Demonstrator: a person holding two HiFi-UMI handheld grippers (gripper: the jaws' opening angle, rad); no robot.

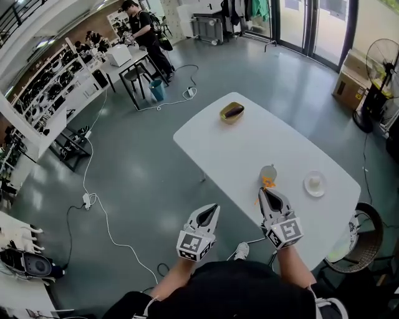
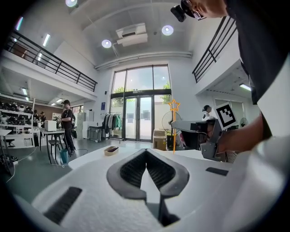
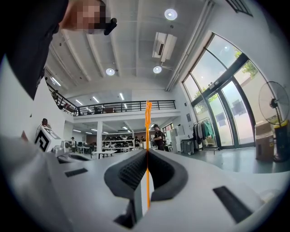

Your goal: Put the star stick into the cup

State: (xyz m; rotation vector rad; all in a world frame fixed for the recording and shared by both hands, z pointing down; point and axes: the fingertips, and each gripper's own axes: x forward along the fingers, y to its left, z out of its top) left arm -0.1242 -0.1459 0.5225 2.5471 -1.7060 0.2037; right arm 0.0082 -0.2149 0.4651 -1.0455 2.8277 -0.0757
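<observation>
"What was the person wearing?"

"A black top (image 1: 237, 290) with short sleeves. One pale shoe (image 1: 242, 251) showed below its hem, and there was a small dark camera (image 2: 178, 12) on the head."

"And the tools?"

"The left gripper (image 1: 214, 208) and right gripper (image 1: 267, 192) both had pale grey shells, wedge-shaped and narrowing to the tips. Each had a cube (image 1: 194, 244) at its rear with black-and-white square markers."

"The inner faces?"

"Dark ribbed pads (image 2: 131, 170), with narrow black slots (image 2: 63, 205) sunk into the shell on either side."
</observation>
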